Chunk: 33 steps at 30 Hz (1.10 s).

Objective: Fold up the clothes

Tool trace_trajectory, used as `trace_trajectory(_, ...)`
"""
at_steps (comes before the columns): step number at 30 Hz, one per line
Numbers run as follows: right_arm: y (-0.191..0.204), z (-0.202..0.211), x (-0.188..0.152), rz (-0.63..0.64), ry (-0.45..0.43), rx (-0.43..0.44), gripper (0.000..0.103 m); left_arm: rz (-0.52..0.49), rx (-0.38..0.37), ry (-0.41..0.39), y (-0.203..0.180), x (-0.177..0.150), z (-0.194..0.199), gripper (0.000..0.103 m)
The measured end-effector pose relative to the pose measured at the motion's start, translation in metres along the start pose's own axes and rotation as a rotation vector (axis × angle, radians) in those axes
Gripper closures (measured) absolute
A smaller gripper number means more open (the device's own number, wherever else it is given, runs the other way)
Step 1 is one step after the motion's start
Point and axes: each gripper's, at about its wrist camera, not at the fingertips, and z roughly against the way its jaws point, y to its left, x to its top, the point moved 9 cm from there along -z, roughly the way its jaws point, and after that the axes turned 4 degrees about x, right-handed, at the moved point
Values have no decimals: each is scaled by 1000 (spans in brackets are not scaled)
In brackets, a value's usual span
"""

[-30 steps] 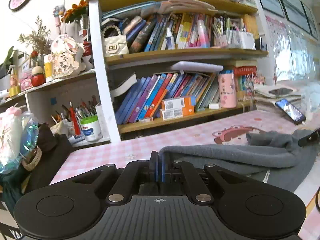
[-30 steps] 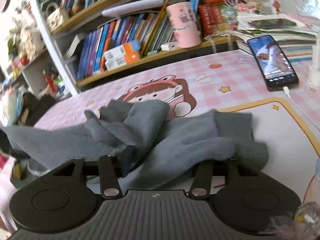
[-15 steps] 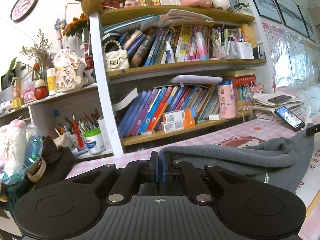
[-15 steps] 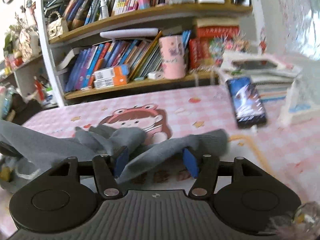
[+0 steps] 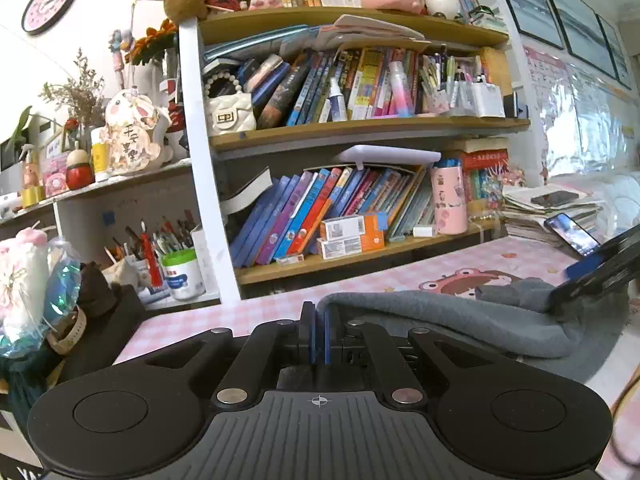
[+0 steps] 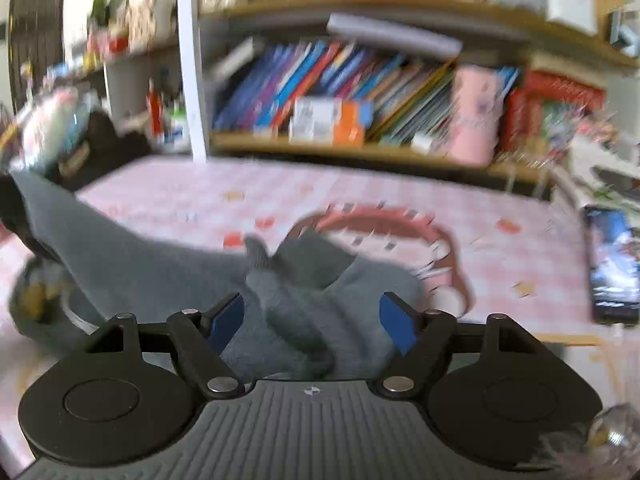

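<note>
In the left wrist view, the left tool [image 5: 319, 330] pinches an edge of the grey garment [image 5: 440, 320], lying on the bench [image 5: 280, 304] before the bookshelf [image 5: 360, 268].

In the right wrist view, the right tool [image 6: 312, 316] is wide, its jaws closing slightly around bunched cloth without pressing it. The garment is crumpled; I judge folding barely begun.

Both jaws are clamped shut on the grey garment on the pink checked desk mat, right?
Not both. The left gripper is shut on the grey garment, as the left wrist view shows. In the right wrist view the right gripper has its jaws apart and just closing, cloth bunched between them but not pinched. The desk mat is pink checked.
</note>
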Motion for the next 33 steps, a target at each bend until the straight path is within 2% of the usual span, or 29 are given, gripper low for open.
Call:
trace_trajectory(1,-2,-10,-2,-10,20,1,46,-1,-1,2,0,-1,1,98)
trace_trajectory(2,-4,-20,-4,-19,40,3,71,-1,0,4,1,-2,1,98)
trace_trajectory(4,-11,-29,-7,-54,50,3,87,-2,1,8,2,-5,3,98)
trace_trajectory(8,-46,25,0,-204,-111,-50,89,36,21,-6,11,-2,4,98)
trace_trajectory(10,-68,56,-4,-281,-169,-81,89,60,2,-13,13,0,3,98)
trace_trajectory(12,-83,72,-16,-359,-150,-59,89,71,-26,-16,7,2,-1,98)
trace_trajectory(15,-86,77,-37,-425,-77,-7,89,66,-35,-17,1,6,-10,98)
trace_trajectory(17,-82,78,-37,-463,-81,46,90,69,-39,-19,1,10,-16,98)
trace_trajectory(20,-83,76,-22,-526,-136,110,91,56,-38,-22,5,23,-32,98)
trace_trajectory(22,-90,68,-1,-549,-182,125,91,31,-39,-20,7,37,-57,98)
trace_trajectory(24,-106,49,32,-561,-241,104,91,14,-36,-11,12,52,-91,98)
trace_trajectory(25,-114,38,50,-567,-271,91,88,26,-21,12,17,55,-113,94)
trace_trajectory(26,-124,25,63,-569,-282,57,70,42,-2,39,23,57,-135,91)
trace_trajectory(28,-141,-3,79,-558,-263,-39,47,83,42,153,36,46,-181,78)
trace_trajectory(29,-139,-9,78,-537,-242,-58,48,95,79,194,41,40,-194,74)
trace_trajectory(30,-134,-12,73,-509,-222,-54,48,93,123,216,45,32,-200,60)
trace_trajectory(31,-128,-14,67,-481,-202,-51,46,83,141,216,47,26,-199,40)
trace_trajectory(33,-115,-17,53,-414,-157,-43,37,60,130,177,45,14,-183,26)
